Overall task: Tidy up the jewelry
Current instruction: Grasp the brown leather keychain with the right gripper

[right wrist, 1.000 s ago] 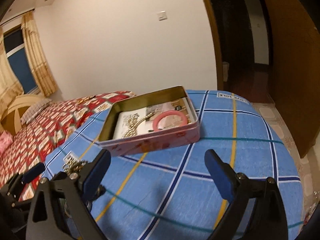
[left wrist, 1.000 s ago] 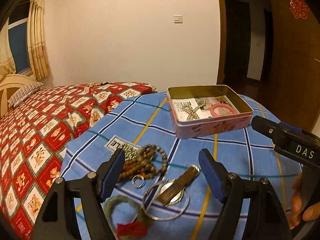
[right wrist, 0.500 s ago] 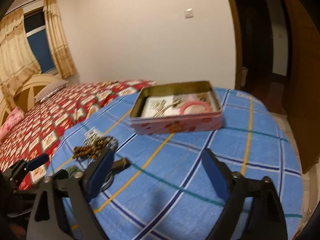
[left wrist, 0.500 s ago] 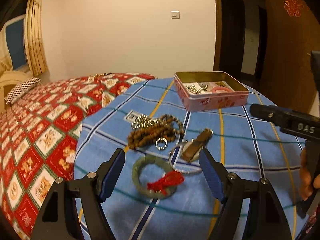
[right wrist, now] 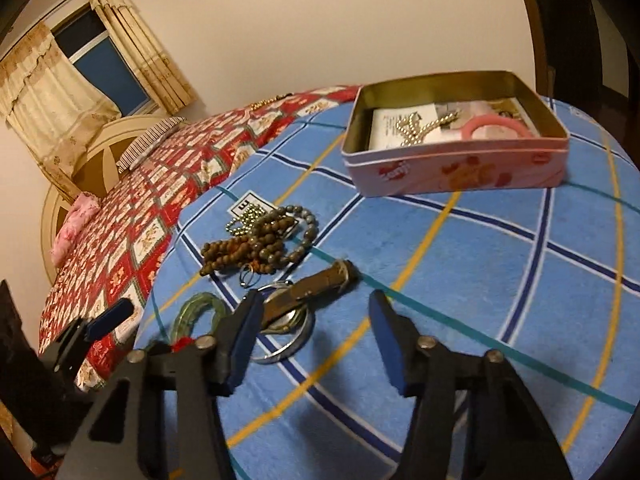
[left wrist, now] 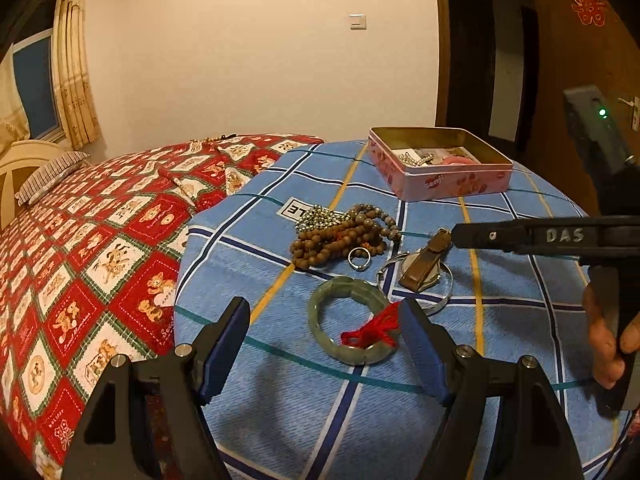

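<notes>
1. Left gripper (left wrist: 324, 354), black frame with blue pads: jaws wide apart, gripping nothing, poised over the near side of the pale green jade bangle with a red tassel (left wrist: 347, 320).
2. Right gripper (right wrist: 314, 338), same build: jaws closing, only bare blue plaid bedcover (right wrist: 460, 280) between the pads, nothing held; left pad just beside the watch with a brown leather strap (right wrist: 316, 284), contact unclear.
3. Under the watch: a thin silver bangle (right wrist: 290, 346).
4. Just past it: a small silver ring (left wrist: 359, 258) against the heap of brown wooden prayer beads (left wrist: 340, 238), a silver ball chain (left wrist: 318, 216) behind.
5. Farther back, well apart from the heap: open pink rectangular tin (right wrist: 456, 168) holding a pink bangle (right wrist: 498, 126), a silver bead chain (right wrist: 420, 126) and paper cards.
6. Left of the blue cover: red patterned quilt (left wrist: 92, 248).
</notes>
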Demonstrator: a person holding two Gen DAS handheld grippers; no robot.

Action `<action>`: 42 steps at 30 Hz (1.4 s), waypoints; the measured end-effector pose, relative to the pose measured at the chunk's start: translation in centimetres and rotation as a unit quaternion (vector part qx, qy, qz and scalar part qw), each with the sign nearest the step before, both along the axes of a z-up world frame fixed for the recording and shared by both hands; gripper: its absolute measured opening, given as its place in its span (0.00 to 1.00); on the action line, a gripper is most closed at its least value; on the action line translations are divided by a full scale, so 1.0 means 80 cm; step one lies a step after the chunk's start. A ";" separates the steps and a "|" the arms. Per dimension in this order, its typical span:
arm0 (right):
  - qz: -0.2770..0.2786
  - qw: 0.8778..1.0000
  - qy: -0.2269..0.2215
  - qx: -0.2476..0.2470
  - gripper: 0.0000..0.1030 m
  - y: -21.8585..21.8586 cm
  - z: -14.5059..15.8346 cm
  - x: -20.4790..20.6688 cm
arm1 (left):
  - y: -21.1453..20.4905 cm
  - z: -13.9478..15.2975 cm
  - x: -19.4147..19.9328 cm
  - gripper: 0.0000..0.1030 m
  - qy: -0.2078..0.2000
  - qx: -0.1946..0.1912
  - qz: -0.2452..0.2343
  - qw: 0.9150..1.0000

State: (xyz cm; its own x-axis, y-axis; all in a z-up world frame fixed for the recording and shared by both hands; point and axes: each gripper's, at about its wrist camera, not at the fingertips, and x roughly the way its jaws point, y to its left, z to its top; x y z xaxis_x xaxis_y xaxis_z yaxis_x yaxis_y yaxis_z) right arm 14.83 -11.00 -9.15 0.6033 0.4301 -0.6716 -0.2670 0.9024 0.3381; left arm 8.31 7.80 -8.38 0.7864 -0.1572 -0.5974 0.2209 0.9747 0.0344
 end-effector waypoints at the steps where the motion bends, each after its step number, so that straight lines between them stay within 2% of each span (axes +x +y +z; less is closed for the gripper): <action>1: 0.003 1.000 0.000 -0.007 0.46 0.003 -0.001 0.001 | 0.002 0.000 0.001 0.74 0.000 0.000 0.002 1.000; 4: 0.008 1.000 -0.004 -0.026 0.45 0.006 0.000 0.004 | 0.006 -0.002 0.004 0.74 0.005 -0.005 0.008 1.000; 9: -0.008 1.000 0.029 -0.009 0.48 0.008 -0.013 0.027 | 0.008 -0.003 0.008 0.74 0.010 -0.015 0.013 1.000; 11: -0.004 0.999 0.038 -0.024 0.52 0.019 -0.020 0.036 | 0.009 -0.001 0.007 0.74 0.007 -0.010 0.014 1.000; 14: -0.005 0.998 0.017 -0.065 0.53 0.033 -0.018 0.036 | 0.012 0.001 0.006 0.74 0.003 -0.006 0.018 1.000; 15: -0.005 0.997 0.014 -0.076 0.45 0.035 -0.018 0.036 | 0.013 0.002 0.006 0.74 0.002 -0.005 0.019 1.000; 17: -0.004 0.998 0.019 -0.063 0.44 0.029 -0.017 0.036 | 0.016 0.004 0.007 0.74 0.000 -0.008 0.022 1.000; 18: -0.004 0.998 0.018 -0.057 0.38 0.026 -0.015 0.035 | 0.017 0.004 0.008 0.74 0.001 -0.009 0.023 1.000; 19: -0.004 0.999 0.011 -0.052 0.36 0.023 -0.011 0.032 | 0.018 0.005 0.009 0.74 0.001 -0.011 0.024 1.000; 21: -0.001 0.999 -0.019 -0.035 0.01 0.011 0.010 0.026 | 0.018 0.005 0.011 0.74 0.003 -0.016 0.023 1.000; 24: -0.009 0.996 -0.066 -0.055 0.05 0.000 0.043 0.021 | 0.015 0.006 0.012 0.74 0.003 -0.017 0.021 1.000; 26: -0.007 0.996 -0.071 -0.056 0.05 -0.009 0.050 0.024 | 0.013 0.006 0.012 0.74 0.002 -0.017 0.020 1.000; 28: -0.006 0.998 -0.051 -0.030 0.09 -0.019 0.047 0.028 | 0.012 0.006 0.011 0.74 0.002 -0.017 0.017 1.000; 31: -0.006 1.000 0.010 -0.002 0.15 -0.017 0.023 0.033 | 0.010 0.004 0.011 0.74 0.004 -0.012 0.016 1.000; 32: 0.003 1.000 0.031 0.001 0.17 -0.010 0.012 0.034 | 0.010 0.004 0.011 0.74 0.005 -0.012 0.017 1.000; 35: 0.024 0.998 0.053 -0.018 0.18 0.014 -0.009 0.033 | 0.012 0.004 0.010 0.74 0.004 -0.013 0.017 1.000; 37: 0.030 0.998 0.056 -0.020 0.47 0.022 -0.012 0.031 | 0.013 0.005 0.010 0.74 0.003 -0.012 0.019 1.000; 38: 0.028 0.997 0.063 -0.025 0.74 0.027 -0.013 0.033 | 0.015 0.005 0.010 0.74 0.003 -0.013 0.020 1.000; 39: 0.026 0.998 0.060 -0.024 0.78 0.028 -0.013 0.034 | 0.015 0.004 0.010 0.74 0.004 -0.014 0.021 1.000; 40: 0.024 0.998 0.056 -0.023 0.77 0.029 -0.013 0.034 | 0.016 0.004 0.010 0.74 0.004 -0.015 0.022 1.000; 41: 0.025 0.998 0.056 -0.027 0.63 0.031 -0.014 0.037 | 0.017 0.003 0.011 0.74 0.005 -0.016 0.023 1.000; 42: 0.031 0.997 0.057 -0.034 0.41 0.035 -0.017 0.040 | 0.017 0.003 0.011 0.74 0.006 -0.016 0.023 1.000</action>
State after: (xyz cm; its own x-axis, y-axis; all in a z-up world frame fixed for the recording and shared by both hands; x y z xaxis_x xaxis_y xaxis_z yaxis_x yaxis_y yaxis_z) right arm 18.00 -8.23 -10.52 0.4946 0.4147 -0.7638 -0.2855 0.9076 0.3079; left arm 9.22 9.17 -8.13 0.7859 -0.1401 -0.6023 0.1754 0.9845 -0.0001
